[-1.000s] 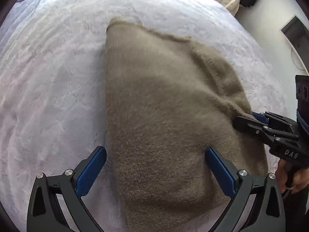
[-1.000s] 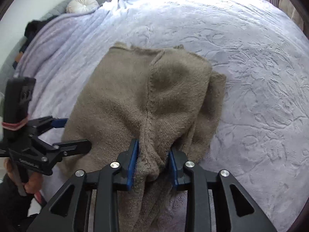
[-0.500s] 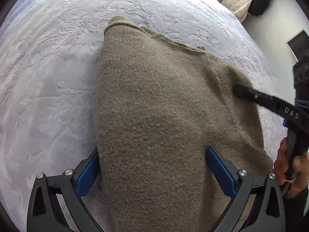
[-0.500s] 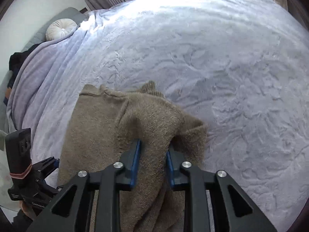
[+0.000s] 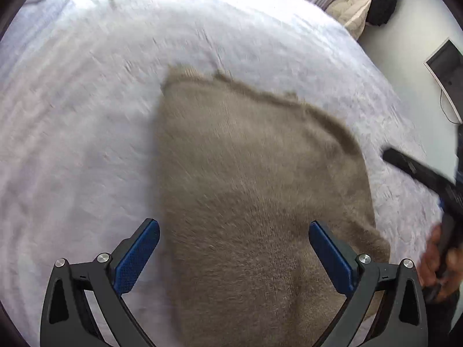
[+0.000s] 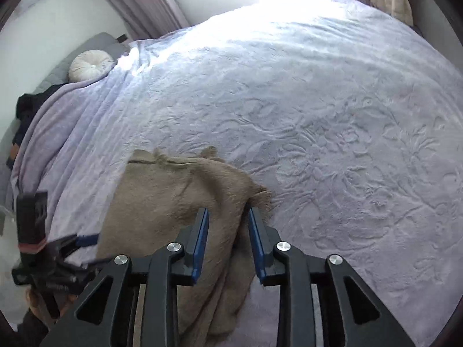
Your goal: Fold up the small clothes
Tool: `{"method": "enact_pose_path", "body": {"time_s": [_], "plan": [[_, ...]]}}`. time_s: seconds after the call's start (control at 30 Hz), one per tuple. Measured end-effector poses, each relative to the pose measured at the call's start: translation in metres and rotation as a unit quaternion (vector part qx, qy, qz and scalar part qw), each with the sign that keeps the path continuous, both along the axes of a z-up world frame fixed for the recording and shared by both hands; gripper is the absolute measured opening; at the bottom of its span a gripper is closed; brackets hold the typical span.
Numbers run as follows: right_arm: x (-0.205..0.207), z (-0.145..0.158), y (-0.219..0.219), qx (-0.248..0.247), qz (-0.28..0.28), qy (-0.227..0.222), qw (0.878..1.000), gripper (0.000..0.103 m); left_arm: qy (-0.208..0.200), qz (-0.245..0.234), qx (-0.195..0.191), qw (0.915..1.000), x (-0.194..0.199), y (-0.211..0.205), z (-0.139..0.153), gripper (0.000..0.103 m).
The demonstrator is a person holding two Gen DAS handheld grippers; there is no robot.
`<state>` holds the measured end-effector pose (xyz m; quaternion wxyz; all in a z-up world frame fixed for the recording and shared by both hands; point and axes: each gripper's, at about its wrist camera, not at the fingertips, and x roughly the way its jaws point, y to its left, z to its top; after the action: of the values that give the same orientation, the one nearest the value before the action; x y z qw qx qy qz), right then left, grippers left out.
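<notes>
Jaws of your right gripper (image 6: 227, 232) have just been opening, brown sweater (image 6: 173, 202) loose between them on the bedspread (image 6: 332, 144), its near end cut off; your left gripper (image 5: 233, 248) stands spread over it, blurred

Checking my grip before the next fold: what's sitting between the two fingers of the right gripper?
The right wrist view shows a raised fold of the brown knit garment between the right gripper's blue pads, which have just been opening and stand apart.

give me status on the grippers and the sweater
Left gripper wide open over brown sweater. Right gripper just opening, sweater fold between pads, no clear pinch. Sweater flat on bedspread; nothing in the way.
</notes>
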<state>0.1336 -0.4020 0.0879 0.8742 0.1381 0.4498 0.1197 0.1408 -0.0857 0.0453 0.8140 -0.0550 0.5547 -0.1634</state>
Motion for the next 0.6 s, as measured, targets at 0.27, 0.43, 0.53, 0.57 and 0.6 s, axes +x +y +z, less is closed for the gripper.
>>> {"method": "enact_pose_path", "body": {"time_s": [0.27, 0.43, 0.53, 0.57, 0.6], "plan": [[-0.064, -0.014, 0.084, -0.003, 0.190, 0.003, 0.982, 0.066, -0.024, 0.004, 0.056, 0.9981, -0.014, 0.010, -0.003, 0.103], [-0.050, -0.055, 0.056, 0.021, 0.150, 0.036, 0.988, 0.048, 0.012, 0.003, 0.017, 0.9998, -0.013, 0.023, -0.037, 0.103], [-0.050, -0.050, 0.064, -0.011, 0.162, 0.037, 0.986, 0.048, 0.022, 0.002, 0.015, 0.9996, -0.009, 0.024, -0.029, 0.103], [-0.050, -0.046, 0.067, -0.023, 0.165, 0.039, 0.985, 0.049, 0.014, 0.001, 0.021, 0.9997, -0.008, 0.022, -0.021, 0.103], [-0.050, -0.039, 0.069, -0.032, 0.166, 0.037, 0.985, 0.051, -0.006, 0.002, 0.030, 0.9995, -0.010, 0.019, -0.009, 0.103]]}}
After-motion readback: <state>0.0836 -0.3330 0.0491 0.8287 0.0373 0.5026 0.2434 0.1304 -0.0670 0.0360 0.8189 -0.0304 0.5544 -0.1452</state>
